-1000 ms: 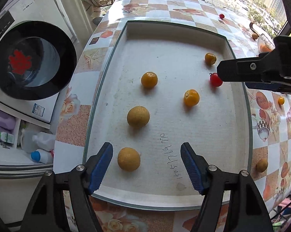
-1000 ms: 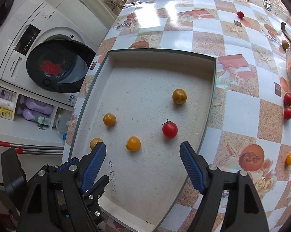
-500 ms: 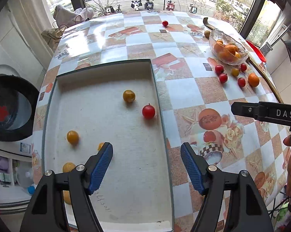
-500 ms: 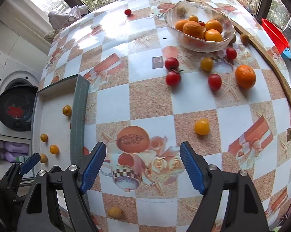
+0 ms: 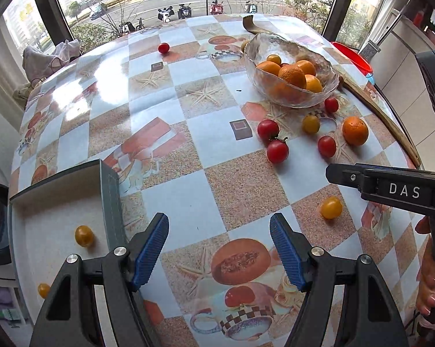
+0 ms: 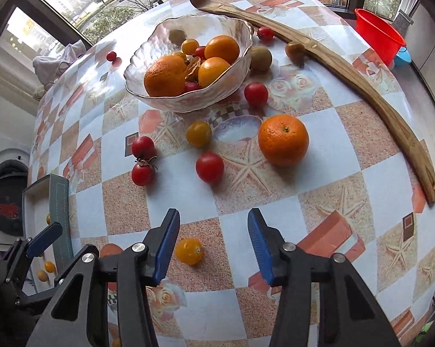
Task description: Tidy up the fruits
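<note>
R claw point(image 6: 213, 244): jaws about half open, nothing held. L claw point(image 5: 218, 250): jaws wide, empty, hanging over the table just beside the tray's point(image 5: 109, 190) right wall.

Target, my guess: yellow cherry tomato point(image 6: 189, 250). It lies loose on the table point(image 6: 347, 156) toward the near edge, just inside my L pad point(image 6: 166, 243), close to it but contact can't be told. In the L view the same fruit sits under the R claw's finger, well apart from the others.

Other task items: glass bowl point(image 6: 188, 66) w/ oranges toward the far edge; loose orange point(image 6: 283, 140), several red tomatoes and one more yellow tomato point(image 6: 198, 134) betw. bowl and me. The tray overhangs the table's L edge and holds a few small yellow fruits.

How to do the grab well (judgement):
- Fruit is off-centre in the jaws. Shift the claw left so it sits mid-gap before closing; else the L pad may nudge it and it rolls.
- Come down till the pads flank its widest part, not the top.
- Close slow and light. Thin skin prob. splits under a hard squeeze.
- Round fruit on glossy cloth = rolls easily; no sideways sweep.
- Keep L claw clear of the path to the tray.
</note>
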`<state>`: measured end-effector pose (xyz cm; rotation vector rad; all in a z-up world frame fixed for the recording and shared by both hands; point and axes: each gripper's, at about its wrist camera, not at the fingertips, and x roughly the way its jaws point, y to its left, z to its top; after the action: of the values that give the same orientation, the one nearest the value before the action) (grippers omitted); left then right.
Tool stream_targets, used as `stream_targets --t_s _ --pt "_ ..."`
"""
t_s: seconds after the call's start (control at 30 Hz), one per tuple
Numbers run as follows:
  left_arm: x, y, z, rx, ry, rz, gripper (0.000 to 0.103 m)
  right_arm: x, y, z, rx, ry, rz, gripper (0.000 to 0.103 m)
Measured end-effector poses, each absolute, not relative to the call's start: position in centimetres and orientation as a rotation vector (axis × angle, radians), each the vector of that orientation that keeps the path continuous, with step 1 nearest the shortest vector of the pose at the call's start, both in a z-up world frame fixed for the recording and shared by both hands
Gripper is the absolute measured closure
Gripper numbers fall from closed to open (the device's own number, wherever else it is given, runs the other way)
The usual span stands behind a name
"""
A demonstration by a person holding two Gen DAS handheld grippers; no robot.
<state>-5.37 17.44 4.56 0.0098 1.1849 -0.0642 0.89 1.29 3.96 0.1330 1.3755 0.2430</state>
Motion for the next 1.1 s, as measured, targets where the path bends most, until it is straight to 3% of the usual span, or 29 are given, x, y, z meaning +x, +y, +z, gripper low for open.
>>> stream_targets --t_s 0.23,0.37,0.63,0.73,0.9,1.1 --pt "-2.4 15.4 3.2 0.024 1.185 -0.101 0.029 3.1 1.8 3.5 0.143 1.37 0.292 0.061" --pt "-1.0 14.8 2.6 0.024 1.189 -0.105 0.029 4.0 1.6 3.3 0.143 1.379 0.314 0.078" --pt "0.7 13.4 1.8 0.049 1.19 -0.126 0.031 4.4 0.3 2.9 0.246 1.402 0.33 0.08" --pt "0.9 13.2 1.9 0.056 1.177 -0.131 0.042 4.6 0.0 2.8 0.269 1.406 0.329 0.08" --pt "1.0 12.9 2.2 0.057 1.17 -0.146 0.079 4.6 -0.1 2.9 0.272 1.407 0.323 0.08" --pt "-0.2 14.5 3.0 -0.067 1.17 -0.17 0.081 4.1 0.4 3.1 0.255 1.407 0.323 0.08"
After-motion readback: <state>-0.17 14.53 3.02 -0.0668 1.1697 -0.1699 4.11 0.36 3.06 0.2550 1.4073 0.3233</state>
